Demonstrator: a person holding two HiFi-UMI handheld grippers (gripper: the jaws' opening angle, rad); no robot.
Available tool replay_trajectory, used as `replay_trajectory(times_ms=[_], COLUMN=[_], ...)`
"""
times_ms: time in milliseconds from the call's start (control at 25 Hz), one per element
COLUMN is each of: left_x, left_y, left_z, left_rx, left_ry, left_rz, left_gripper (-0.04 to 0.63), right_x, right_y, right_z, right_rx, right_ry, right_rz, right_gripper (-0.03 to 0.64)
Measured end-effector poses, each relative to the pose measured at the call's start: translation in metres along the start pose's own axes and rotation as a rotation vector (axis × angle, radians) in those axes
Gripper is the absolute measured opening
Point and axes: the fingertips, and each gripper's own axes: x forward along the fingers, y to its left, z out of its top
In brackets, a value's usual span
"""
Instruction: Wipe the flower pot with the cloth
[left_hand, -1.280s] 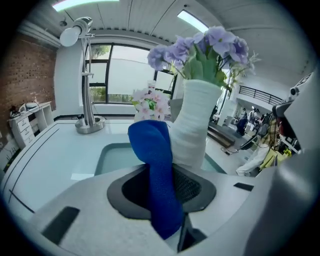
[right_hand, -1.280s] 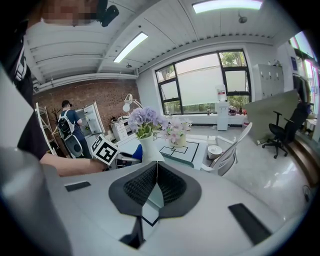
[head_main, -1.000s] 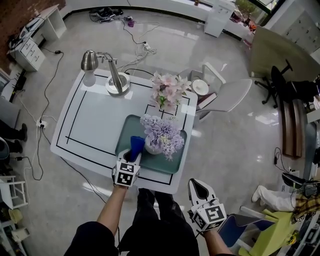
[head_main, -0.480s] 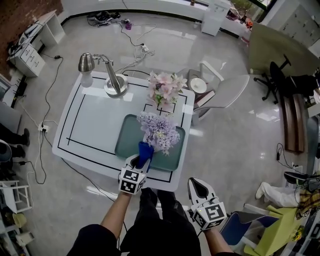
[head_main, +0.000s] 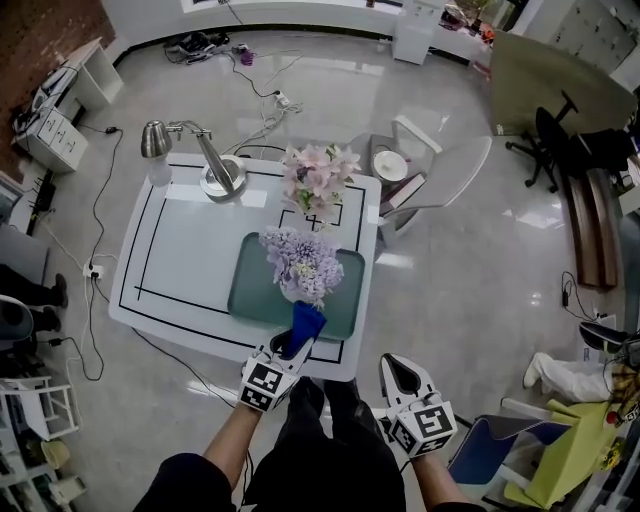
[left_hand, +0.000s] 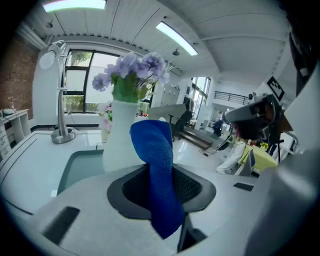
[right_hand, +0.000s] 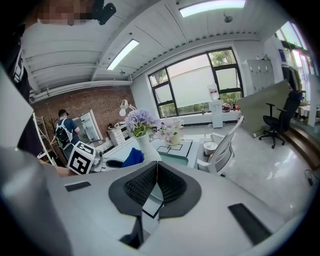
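Observation:
A white flower pot (left_hand: 120, 134) with purple flowers (head_main: 298, 260) stands in a teal tray (head_main: 250, 280) on the white table. My left gripper (head_main: 287, 345) is shut on a blue cloth (head_main: 305, 324), whose upper end rests against the pot's near side (left_hand: 150, 145). In the right gripper view the same pot (right_hand: 144, 145) and cloth (right_hand: 133, 157) show at the left. My right gripper (head_main: 397, 373) hangs shut and holds nothing, off the table's near right corner.
A second pot of pink flowers (head_main: 318, 178) stands behind the tray. A chrome desk lamp (head_main: 205, 160) is at the table's far left. A white chair (head_main: 440, 180) sits beyond the right side. Cables lie on the floor.
The left gripper with the cloth has drawn back toward the table's near edge and shifted right. The cloth now sits lower against the pot. The right gripper has stayed put.

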Motion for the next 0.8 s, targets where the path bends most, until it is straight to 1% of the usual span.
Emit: replay_trajectory(times_ms=[40,120,240,320,360,440,520,600,680,720,800], left_x=[0.006,0.022,0.046,0.059,0.064,0.074,0.081,0.086,0.089,0.090,0.088], left_y=[-0.006,-0.011,-0.002,0.007,0.010,0.012,0.010,0.007,0.002,-0.002,-0.015], left_z=[0.012,0.028,0.033,0.026,0.019,0.002,-0.014,-0.025,-0.031,-0.030,-0.019], left_rx=[-0.013,-0.071,-0.203,-0.286,-0.298,-0.279,-0.273,-0.287,-0.297,-0.297,-0.277], left_ry=[-0.020,-0.047,-0.059,-0.045,-0.024,0.041,0.100,0.137,0.154,0.149,0.108], left_rz=[-0.020,-0.038,-0.026,-0.001,0.018,0.057,0.078,0.093,0.095,0.085,0.047], left_gripper=[0.120,0.120,0.120,0.120,0.120,0.120,0.120,0.120,0.120,0.120,0.120], right_x=[0.000,0.000,-0.003,-0.005,-0.006,-0.008,-0.010,-0.010,-0.009,-0.008,-0.004], right_y=[-0.001,-0.002,-0.006,-0.010,-0.012,-0.021,-0.031,-0.039,-0.044,-0.046,-0.049], right_z=[0.000,0.000,-0.002,-0.002,-0.001,-0.001,-0.001,-0.001,0.000,0.000,0.002], right_rx=[0.003,0.009,0.024,0.033,0.036,0.046,0.062,0.069,0.070,0.071,0.072], right_ry=[-0.003,-0.006,-0.010,-0.011,-0.012,-0.016,-0.018,-0.015,-0.010,-0.010,-0.012], right_rz=[0.002,0.004,0.001,-0.003,-0.006,-0.016,-0.028,-0.031,-0.026,-0.021,-0.013], right_gripper=[0.009,0.009,0.009,0.009,0.009,0.009,0.009,0.009,0.009,0.009,0.009])
